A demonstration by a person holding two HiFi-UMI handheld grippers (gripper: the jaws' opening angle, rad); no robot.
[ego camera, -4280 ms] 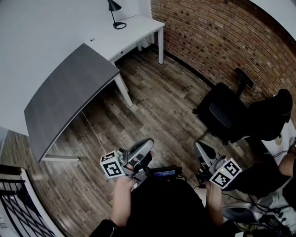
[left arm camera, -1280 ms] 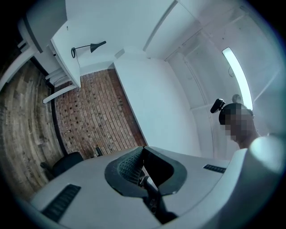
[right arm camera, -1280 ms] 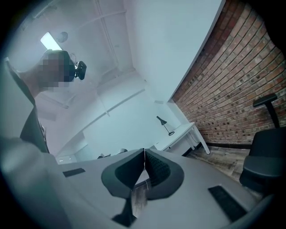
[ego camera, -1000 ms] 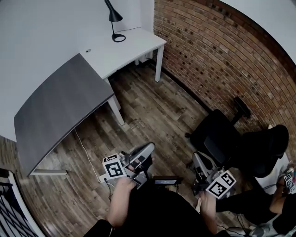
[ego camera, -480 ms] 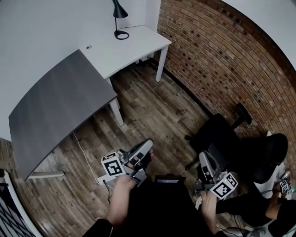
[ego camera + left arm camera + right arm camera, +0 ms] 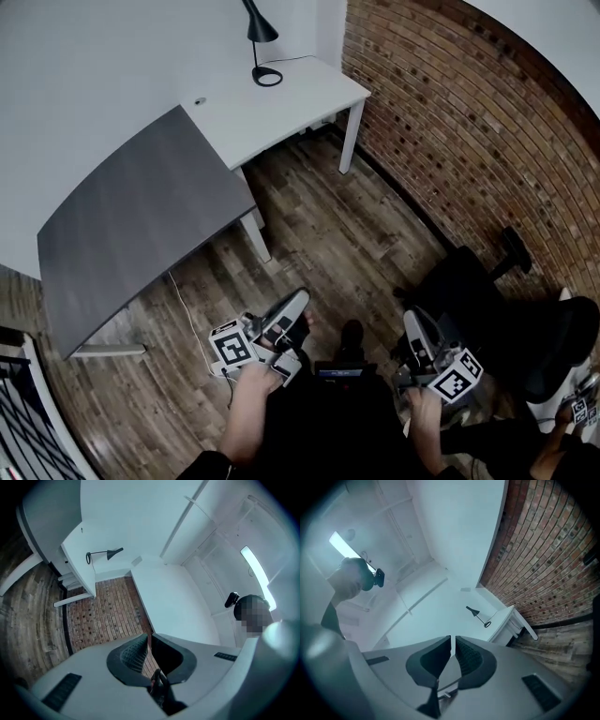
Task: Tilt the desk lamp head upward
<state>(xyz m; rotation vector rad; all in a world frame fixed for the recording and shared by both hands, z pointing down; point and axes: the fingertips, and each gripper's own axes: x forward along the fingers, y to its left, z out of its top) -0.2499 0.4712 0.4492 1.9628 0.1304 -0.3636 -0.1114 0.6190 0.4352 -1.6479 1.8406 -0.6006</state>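
Grey hand-held grippers (image 6: 300,298), black-white marker cubes (image 6: 232,345), black top (image 6: 328,427)

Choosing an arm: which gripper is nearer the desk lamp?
Left, slightly. The left gripper is far back across the floor from the desk lamp; the right gripper sits further out sideways.

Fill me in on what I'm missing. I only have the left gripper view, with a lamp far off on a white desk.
Observer: The right tongs are shut, with nothing between them.
Operator: Tell me how close we are to that lamp.
Observer: Not close. In the head view the left tongs and the right tongs sit near the person's body, with a stretch of wood floor between them and the white desk holding the desk lamp.
Operator: Name anything on the right side.
Observer: A black office chair stands there, beside the brick wall.
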